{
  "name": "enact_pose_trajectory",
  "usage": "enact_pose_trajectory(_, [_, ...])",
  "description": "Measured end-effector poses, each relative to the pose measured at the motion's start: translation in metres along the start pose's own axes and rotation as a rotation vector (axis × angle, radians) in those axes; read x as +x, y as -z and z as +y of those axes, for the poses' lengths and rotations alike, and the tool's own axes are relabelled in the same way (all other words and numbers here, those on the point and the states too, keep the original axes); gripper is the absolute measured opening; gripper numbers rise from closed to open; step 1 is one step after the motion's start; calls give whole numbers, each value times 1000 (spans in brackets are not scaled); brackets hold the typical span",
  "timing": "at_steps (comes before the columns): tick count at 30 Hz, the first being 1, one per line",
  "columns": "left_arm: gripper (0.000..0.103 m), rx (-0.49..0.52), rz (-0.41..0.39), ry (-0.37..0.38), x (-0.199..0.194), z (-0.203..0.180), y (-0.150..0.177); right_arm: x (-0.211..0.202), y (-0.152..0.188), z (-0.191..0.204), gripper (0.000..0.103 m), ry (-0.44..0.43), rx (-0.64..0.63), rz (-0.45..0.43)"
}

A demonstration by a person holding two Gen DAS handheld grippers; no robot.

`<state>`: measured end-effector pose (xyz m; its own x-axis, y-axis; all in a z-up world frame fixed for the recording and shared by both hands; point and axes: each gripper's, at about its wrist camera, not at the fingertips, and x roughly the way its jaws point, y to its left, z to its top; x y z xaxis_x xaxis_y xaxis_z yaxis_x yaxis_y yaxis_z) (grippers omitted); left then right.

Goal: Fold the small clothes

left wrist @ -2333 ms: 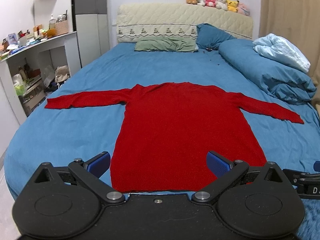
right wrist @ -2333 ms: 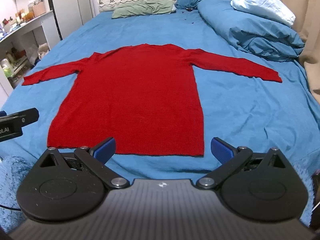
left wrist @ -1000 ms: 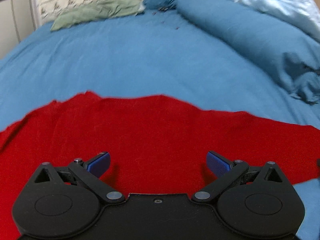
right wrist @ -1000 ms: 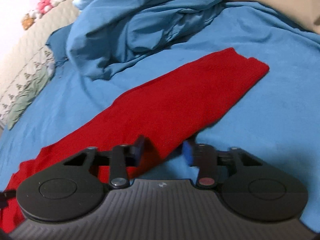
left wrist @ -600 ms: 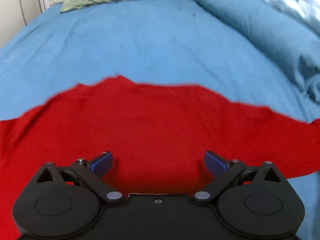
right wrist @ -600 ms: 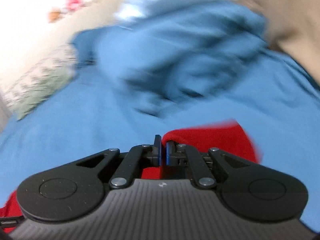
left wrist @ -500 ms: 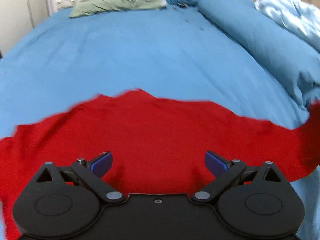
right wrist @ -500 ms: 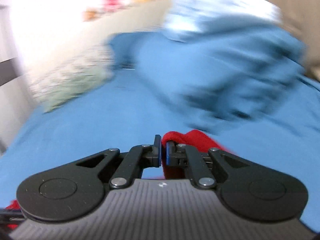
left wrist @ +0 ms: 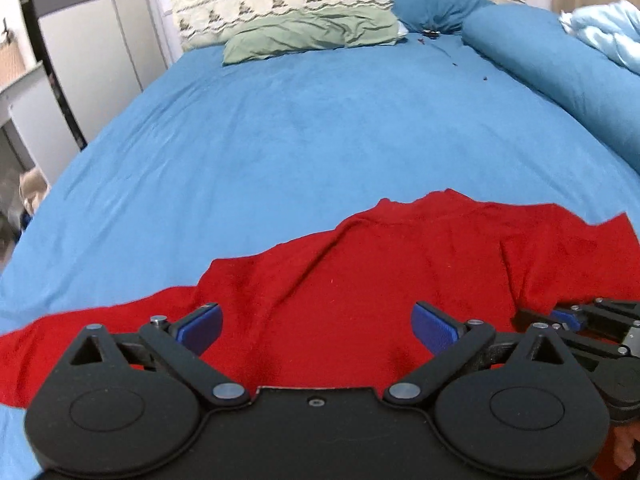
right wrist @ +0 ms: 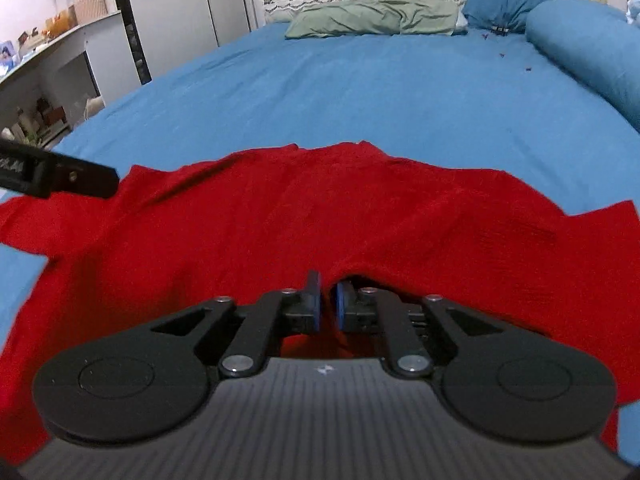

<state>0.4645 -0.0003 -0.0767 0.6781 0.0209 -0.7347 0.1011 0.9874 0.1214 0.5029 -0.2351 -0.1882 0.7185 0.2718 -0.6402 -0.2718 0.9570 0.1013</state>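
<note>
A red knit sweater lies spread on the blue bed sheet; it also fills the right wrist view. My left gripper is open and empty, low over the sweater's upper body. My right gripper is shut on the sweater's right sleeve, which is folded in over the body. The right gripper also shows at the right edge of the left wrist view. The left sleeve still lies out to the left.
A green pillow and a cream headboard are at the far end. A rolled blue duvet lies along the right side. A grey wardrobe and a cluttered shelf stand left of the bed.
My right gripper closed on the right sleeve and carried it left, over the sweater's body. My left gripper stayed open over the sweater and shifted slightly.
</note>
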Motion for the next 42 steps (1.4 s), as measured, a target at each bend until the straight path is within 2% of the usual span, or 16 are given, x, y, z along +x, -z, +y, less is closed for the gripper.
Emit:
enact_pose_trajectory(1, [102,6,-6,16,1,-3,-1,-3,1,-2,59,-3,-12,3])
enact_pose_trajectory(4, [102,19,-11,102,2,-21,-9,-25,5,-3,80,32,-51,-15])
enact_pose_trajectory(7, [102,37,3,231,1,-48,-19,-58,12,-18,84,85,-53,-1])
enact_pose_trajectory(9, [102,99,17,298,4,-75,-25,-77,19,-39,85,127,-40,9])
enact_pose_trajectory(13, [101,304,-30,324,17,-141,-20,-107,28,-86,89,197,44,18])
enact_pose_trajectory(15, [95,419,-62,312,23,-170,-8,-120,40,-109,89,230,89,27])
enact_pose_trajectory(19, [68,655,-101,256,38,-215,18,-131,54,-138,89,270,165,40])
enact_pose_trajectory(21, [55,725,-110,222,47,-225,26,-135,60,-145,89,278,191,40])
enact_pose_trajectory(25, [36,736,-111,243,63,-233,23,-138,66,-150,89,282,210,37])
enact_pose_trajectory(27, [19,757,-116,269,65,-235,23,-138,66,-151,89,283,218,36])
enact_pose_trajectory(28, [5,765,-109,278,65,-234,24,-135,64,-151,89,283,223,37])
enact_pose_trajectory(29, [5,762,-102,284,67,-235,23,-135,63,-151,89,282,227,37])
enact_pose_trajectory(31, [5,707,-95,300,66,-228,15,-131,57,-149,89,282,234,35])
enact_pose_trajectory(34, [5,521,-124,270,52,-196,-4,-130,49,-147,89,278,237,23])
enact_pose_trajectory(38, [5,219,-160,158,35,-118,-20,-127,40,-142,89,267,244,15])
enact_pose_trajectory(42, [5,-109,-111,81,38,-32,4,-116,36,-135,89,254,252,22])
